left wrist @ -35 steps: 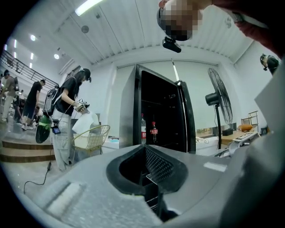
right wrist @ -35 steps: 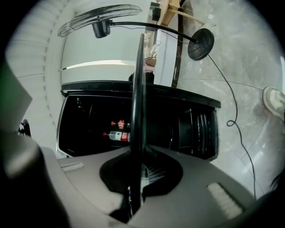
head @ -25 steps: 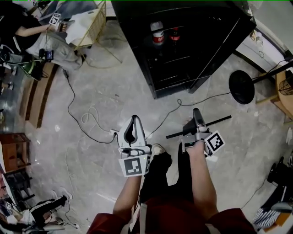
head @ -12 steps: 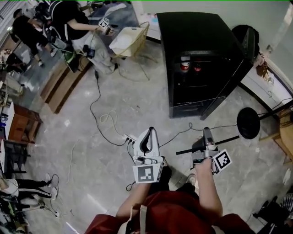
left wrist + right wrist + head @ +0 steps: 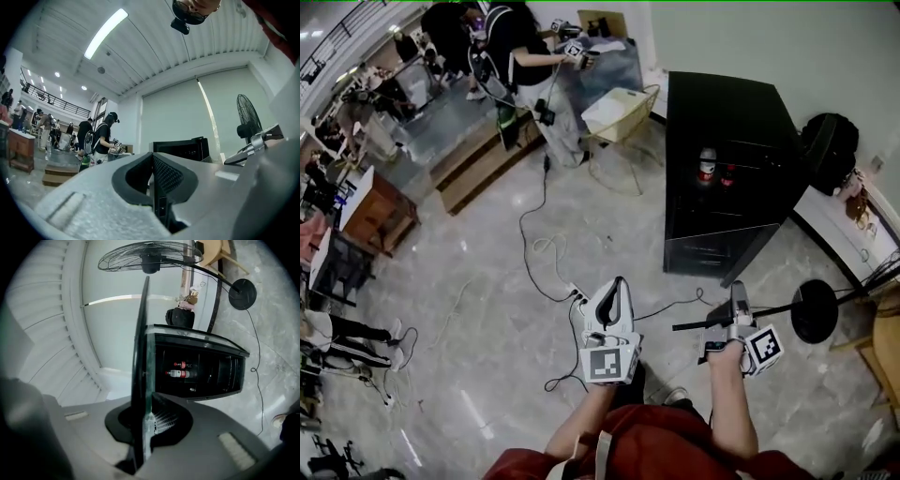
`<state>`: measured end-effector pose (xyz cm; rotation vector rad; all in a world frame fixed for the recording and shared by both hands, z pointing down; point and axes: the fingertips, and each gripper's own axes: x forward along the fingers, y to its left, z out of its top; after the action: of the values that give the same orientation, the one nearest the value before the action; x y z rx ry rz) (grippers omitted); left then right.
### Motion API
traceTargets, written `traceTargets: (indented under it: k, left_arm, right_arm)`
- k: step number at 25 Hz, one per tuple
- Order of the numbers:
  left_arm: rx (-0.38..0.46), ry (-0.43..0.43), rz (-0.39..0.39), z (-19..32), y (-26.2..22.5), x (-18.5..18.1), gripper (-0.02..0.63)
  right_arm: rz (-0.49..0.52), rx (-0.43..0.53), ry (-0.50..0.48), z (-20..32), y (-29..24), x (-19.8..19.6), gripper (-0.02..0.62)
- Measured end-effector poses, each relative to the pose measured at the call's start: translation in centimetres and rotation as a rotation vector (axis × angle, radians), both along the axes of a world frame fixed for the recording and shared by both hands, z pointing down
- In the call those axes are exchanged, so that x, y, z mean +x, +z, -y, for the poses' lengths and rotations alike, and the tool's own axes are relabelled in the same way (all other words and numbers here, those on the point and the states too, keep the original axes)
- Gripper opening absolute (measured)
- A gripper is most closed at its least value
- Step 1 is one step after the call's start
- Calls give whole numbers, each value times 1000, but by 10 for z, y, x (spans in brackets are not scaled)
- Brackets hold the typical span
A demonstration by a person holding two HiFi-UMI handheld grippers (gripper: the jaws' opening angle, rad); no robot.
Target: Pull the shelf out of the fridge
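**Head view.** The black fridge (image 5: 722, 112) stands at the upper right with its front open and two bottles (image 5: 717, 169) inside. The shelf (image 5: 694, 323) is out of the fridge and well apart from it, over the floor (image 5: 478, 309). It shows as a thin dark bar seen edge-on, clamped in the right claw (image 5: 738, 298) and sticking out to both sides of it. The left claw (image 5: 617, 289) is just beside it to the left, pointing towards the fridge and carrying nothing. A fan base (image 5: 816, 311) sits near the shelf's right end. A cable (image 5: 546, 246) snakes across the floor towards a person (image 5: 520, 42) at the top.

**Left gripper view.** The left claw (image 5: 152, 161) has its jaws pressed together with nothing between them. Beyond them is the fridge (image 5: 180, 149), with the fan (image 5: 247, 117) to its right. The person (image 5: 105, 137) stands to its left, under a long ceiling light (image 5: 105, 33).

**Right gripper view.** The right claw (image 5: 146, 404) is closed tight on the shelf (image 5: 139, 343), a glass pane with a dark rim. It stands on edge between the pads and reaches far past them. Behind it is the open fridge (image 5: 211, 369) with the bottles (image 5: 180, 373) inside. The fan (image 5: 150, 256) is at the top of this view.
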<state>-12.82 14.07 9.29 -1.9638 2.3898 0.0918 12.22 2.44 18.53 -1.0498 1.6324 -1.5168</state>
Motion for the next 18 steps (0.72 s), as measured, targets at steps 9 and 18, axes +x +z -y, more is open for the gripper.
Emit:
traceTargets:
  k: [9,18]
  left_arm:
    - [68,-50,44,-35,-41,42,0]
    - [94,-70,153,-54,-69,63,0]
  right_arm:
    - [75,66,-44,-12,-52,32,8]
    - [124,127,-56,-29,-94,53,8]
